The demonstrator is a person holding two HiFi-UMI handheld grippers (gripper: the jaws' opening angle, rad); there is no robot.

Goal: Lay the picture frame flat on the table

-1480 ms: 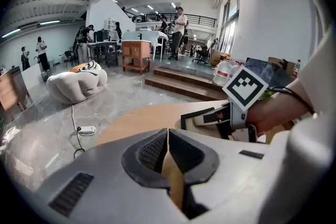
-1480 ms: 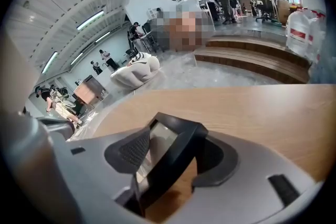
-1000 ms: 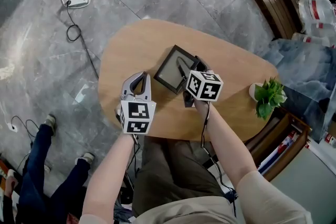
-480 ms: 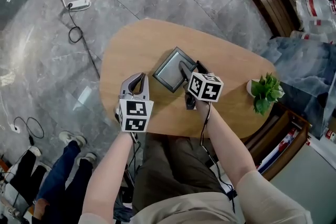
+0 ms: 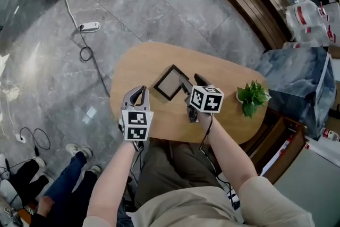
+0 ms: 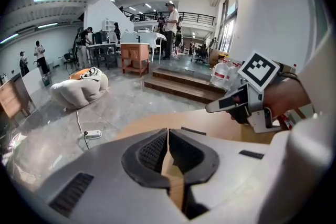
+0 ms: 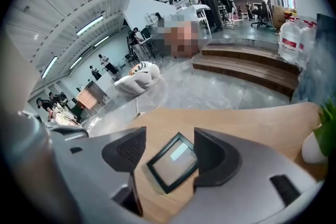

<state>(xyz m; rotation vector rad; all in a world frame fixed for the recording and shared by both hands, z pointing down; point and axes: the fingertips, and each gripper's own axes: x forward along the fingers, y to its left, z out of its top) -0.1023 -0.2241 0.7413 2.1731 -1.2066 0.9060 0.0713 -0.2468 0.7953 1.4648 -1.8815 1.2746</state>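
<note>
The dark-rimmed picture frame [image 5: 169, 82] lies flat on the wooden table [image 5: 143, 61], its glass facing up. In the right gripper view the picture frame [image 7: 172, 161] shows between the jaws, lower down on the tabletop. My right gripper [image 5: 190, 80] stands open just right of the frame with nothing in it; the right gripper [image 7: 169, 150] hovers over the frame without touching it. My left gripper [image 5: 139, 92] is shut on nothing at the table's near left, apart from the frame. The left gripper [image 6: 168, 132] shows its pads pressed together.
A small potted plant [image 5: 251, 97] stands at the table's right end, and the plant [image 7: 323, 131] sits right of the right jaw. A cable and power strip [image 5: 89, 26] lie on the floor. A person's legs [image 5: 64, 183] are at lower left.
The head camera has pulled back and shifted, so the table looks smaller. The right gripper's jaw no longer overlaps the frame's right side. The left gripper has barely moved.
</note>
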